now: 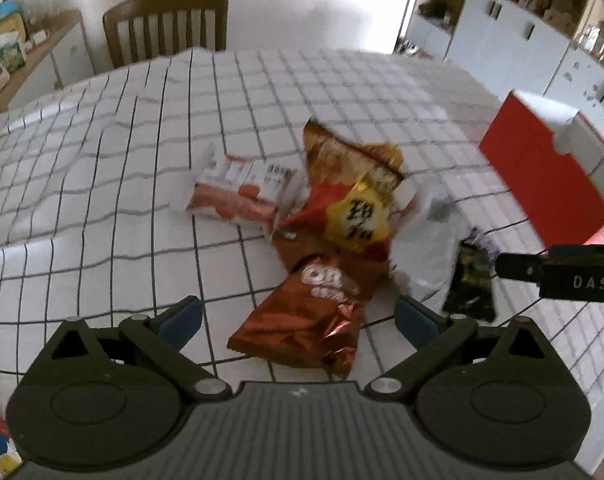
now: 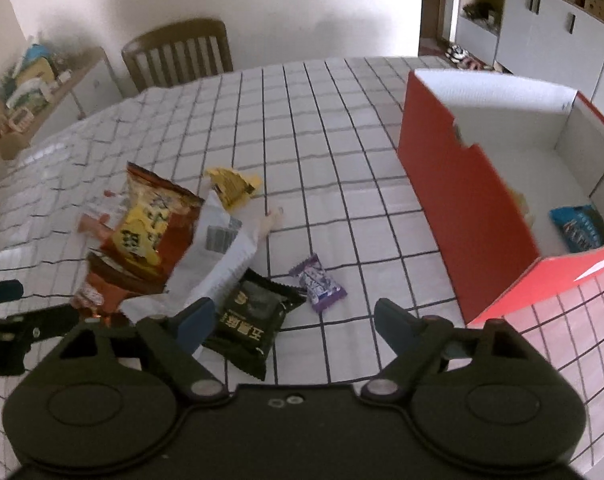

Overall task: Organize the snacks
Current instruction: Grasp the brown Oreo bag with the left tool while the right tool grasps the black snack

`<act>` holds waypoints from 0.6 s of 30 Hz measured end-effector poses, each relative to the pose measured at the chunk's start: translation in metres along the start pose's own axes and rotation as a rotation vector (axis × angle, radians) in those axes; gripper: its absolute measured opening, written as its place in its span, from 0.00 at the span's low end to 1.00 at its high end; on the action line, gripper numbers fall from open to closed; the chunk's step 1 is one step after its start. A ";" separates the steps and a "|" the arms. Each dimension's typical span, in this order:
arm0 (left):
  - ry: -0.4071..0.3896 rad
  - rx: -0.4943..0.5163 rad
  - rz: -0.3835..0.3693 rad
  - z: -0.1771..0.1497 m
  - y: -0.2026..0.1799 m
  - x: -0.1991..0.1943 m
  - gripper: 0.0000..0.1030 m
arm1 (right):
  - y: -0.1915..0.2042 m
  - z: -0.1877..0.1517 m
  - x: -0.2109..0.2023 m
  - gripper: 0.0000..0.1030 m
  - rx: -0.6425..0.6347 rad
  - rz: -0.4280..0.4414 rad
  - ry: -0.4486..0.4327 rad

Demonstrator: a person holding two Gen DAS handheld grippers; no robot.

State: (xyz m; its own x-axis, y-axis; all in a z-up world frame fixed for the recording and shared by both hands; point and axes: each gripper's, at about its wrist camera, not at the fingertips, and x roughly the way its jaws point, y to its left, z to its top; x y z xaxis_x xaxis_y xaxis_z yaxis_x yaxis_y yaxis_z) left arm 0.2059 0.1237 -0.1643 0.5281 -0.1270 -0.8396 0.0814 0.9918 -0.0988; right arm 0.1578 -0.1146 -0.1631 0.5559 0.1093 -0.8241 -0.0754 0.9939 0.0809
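Observation:
A pile of snack packets lies on the checked tablecloth. In the left wrist view my left gripper point(image 1: 298, 316) is open just above a shiny red-brown packet point(image 1: 302, 316), with a red and yellow bag point(image 1: 350, 208), a white and orange packet point(image 1: 238, 192) and a white packet point(image 1: 430, 248) beyond. In the right wrist view my right gripper point(image 2: 294, 320) is open above a black packet point(image 2: 254, 320), near a small purple sweet point(image 2: 317, 282). A red box point(image 2: 462, 208) with a white inside stands to the right and holds a blue packet point(image 2: 580, 228).
A wooden chair point(image 1: 166, 24) stands at the table's far side. A side counter point(image 1: 26, 56) with clutter is at the far left, white cabinets point(image 1: 522, 36) at the far right. The right gripper's finger point(image 1: 558, 274) shows at the left view's right edge.

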 end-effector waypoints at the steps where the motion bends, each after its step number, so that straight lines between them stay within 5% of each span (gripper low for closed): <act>1: 0.006 -0.009 0.003 -0.001 0.001 0.003 1.00 | 0.001 0.000 0.004 0.81 0.005 -0.007 0.008; 18: 0.014 0.027 0.011 -0.003 -0.001 0.035 0.98 | 0.021 0.001 0.049 0.73 0.089 -0.042 0.113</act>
State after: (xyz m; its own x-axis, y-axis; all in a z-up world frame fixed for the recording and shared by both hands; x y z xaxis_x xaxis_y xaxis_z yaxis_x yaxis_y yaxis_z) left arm 0.2217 0.1178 -0.1954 0.5176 -0.1154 -0.8478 0.0987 0.9923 -0.0748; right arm 0.1847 -0.0886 -0.2012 0.4595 0.0700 -0.8854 0.0225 0.9956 0.0904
